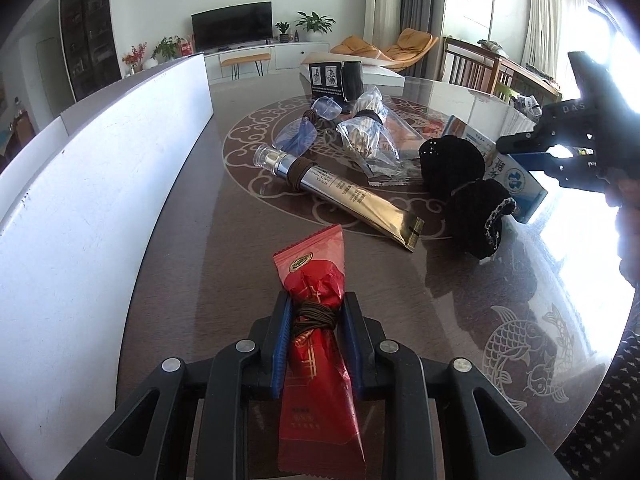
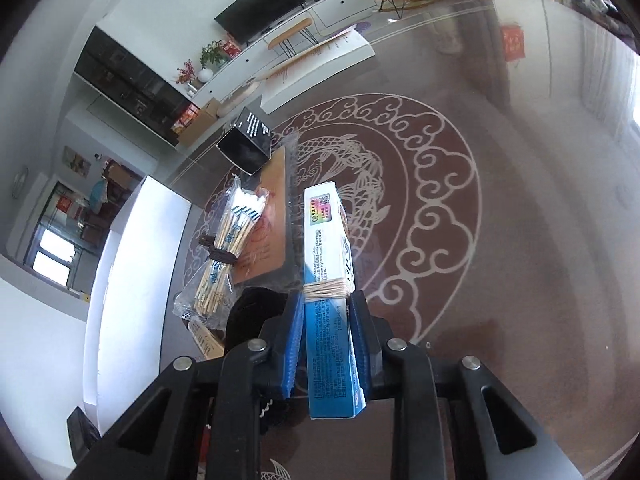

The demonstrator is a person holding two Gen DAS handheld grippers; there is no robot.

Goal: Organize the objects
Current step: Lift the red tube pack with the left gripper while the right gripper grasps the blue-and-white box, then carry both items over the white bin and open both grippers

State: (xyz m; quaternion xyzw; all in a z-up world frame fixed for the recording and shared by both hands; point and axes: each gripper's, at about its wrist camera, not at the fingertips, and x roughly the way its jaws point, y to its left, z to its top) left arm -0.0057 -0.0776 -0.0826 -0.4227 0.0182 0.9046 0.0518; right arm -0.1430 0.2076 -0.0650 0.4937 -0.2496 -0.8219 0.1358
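- The left wrist view is taken from just behind the left gripper [image 1: 316,312], low and close over the table [image 1: 192,264], angled down and across it toward a TV [image 1: 232,26] at top centre.
- The right wrist view is taken from behind the right gripper [image 2: 326,316], angled down at the table [image 2: 520,240] and rolled, so the TV [image 2: 260,6] is tilted at upper left.
- Both views share the table's ring pattern, a swab pack [image 1: 362,128] [image 2: 228,248], a black box [image 1: 336,80] [image 2: 248,146] and the TV wall.
- The right gripper [image 1: 520,146] is seen at the right edge of the left view.
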